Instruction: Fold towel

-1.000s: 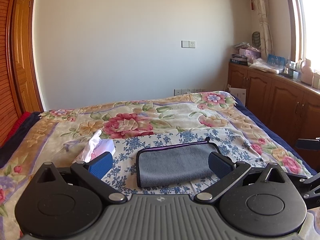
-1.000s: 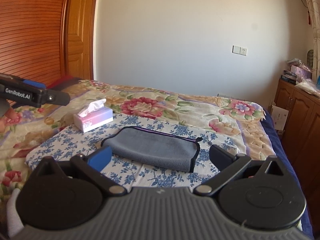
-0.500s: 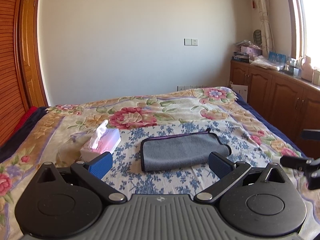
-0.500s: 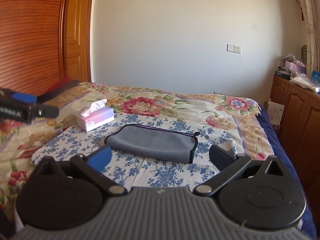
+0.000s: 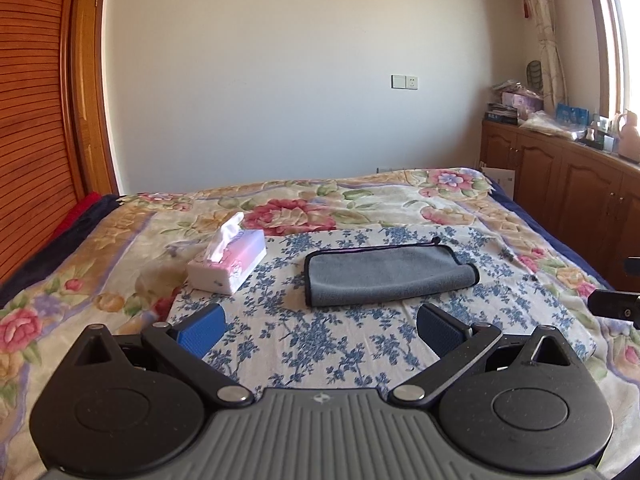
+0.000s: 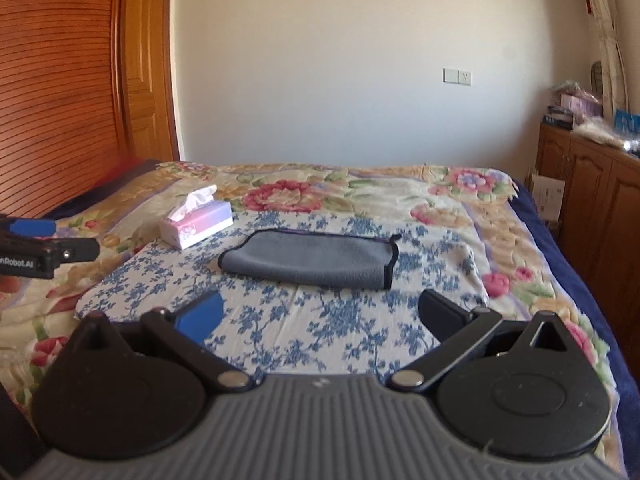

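Observation:
A grey towel (image 5: 384,274) with a dark trim lies folded into a long flat rectangle on a blue-flowered white cloth (image 5: 320,332) spread over the bed. The same towel (image 6: 312,258) shows in the right wrist view. My left gripper (image 5: 320,326) hangs open well short of the towel, nothing between its blue pads. My right gripper (image 6: 320,314) is also open and empty, held back from the towel's near edge. The left gripper's tip (image 6: 48,254) pokes in at the left edge of the right wrist view.
A pink and white tissue box (image 5: 228,262) stands left of the towel on the floral bedspread (image 5: 120,240). Wooden cabinets (image 5: 560,184) with clutter on top line the right wall. A wooden wardrobe (image 6: 60,80) stands at the left.
Both grippers have drawn back from the towel, which now looks smaller and farther away. The towel itself has stayed folded in place.

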